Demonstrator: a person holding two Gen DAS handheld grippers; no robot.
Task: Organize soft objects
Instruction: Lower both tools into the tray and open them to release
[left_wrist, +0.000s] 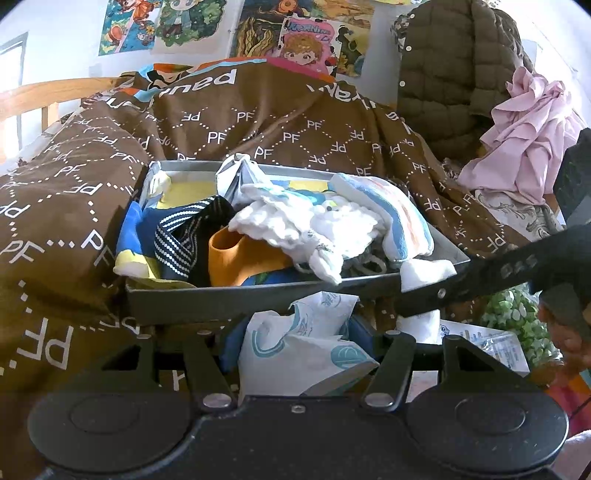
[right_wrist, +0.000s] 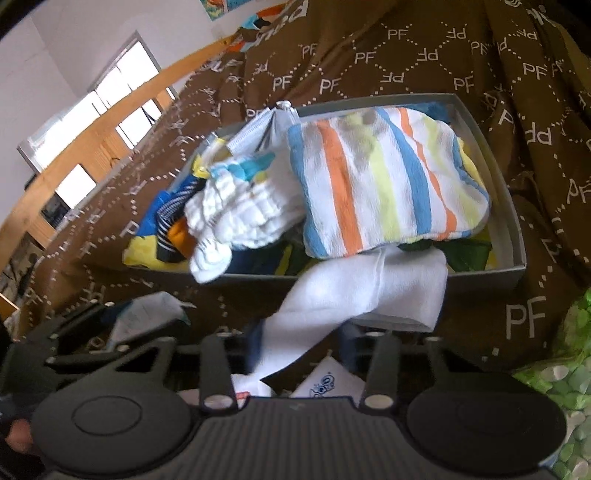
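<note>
The right claw (right_wrist: 299, 354) pinches the soft white sock (right_wrist: 354, 291), which droops over the grey box's (right_wrist: 517, 236) front edge at six o'clock. Lift it gently and drop it inside. The left claw (left_wrist: 295, 354) pinches a white printed packet (left_wrist: 295, 354).

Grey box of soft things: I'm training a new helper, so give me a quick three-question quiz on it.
1. True or false: the striped towel lies in the grey box.
2. The white cloth: A) lies on the floor, B) hangs over the box's near rim, C) is rolled up under the towel.
3. Fill in: between the left gripper's fingers sits a white and blue ___.
Key: 1 true; 2 B; 3 packet.
</note>
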